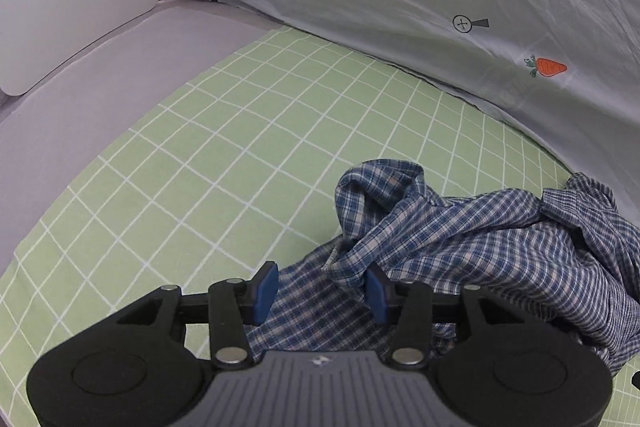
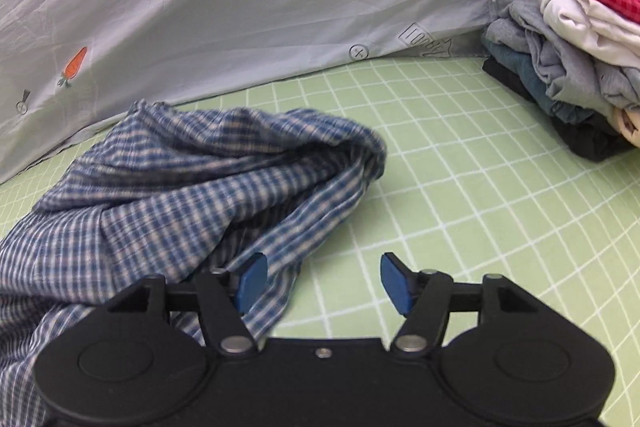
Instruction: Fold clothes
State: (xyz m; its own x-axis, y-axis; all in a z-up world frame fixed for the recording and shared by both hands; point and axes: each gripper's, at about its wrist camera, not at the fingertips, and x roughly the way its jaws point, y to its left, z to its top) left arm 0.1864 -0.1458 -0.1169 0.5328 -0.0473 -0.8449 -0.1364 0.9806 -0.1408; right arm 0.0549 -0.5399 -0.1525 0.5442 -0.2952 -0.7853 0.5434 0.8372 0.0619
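Your right claw hangs with its blue pads apart and nothing pressed between them. The crumpled blue plaid shirt lies heaped on the green checked sheet, its edge just under your left pad. A stack of folded clothes sits far right, beside the grey printed cloth.

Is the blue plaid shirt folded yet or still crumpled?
Crumpled: the blue plaid shirt lies bunched in loose ridges on the green checked sheet.
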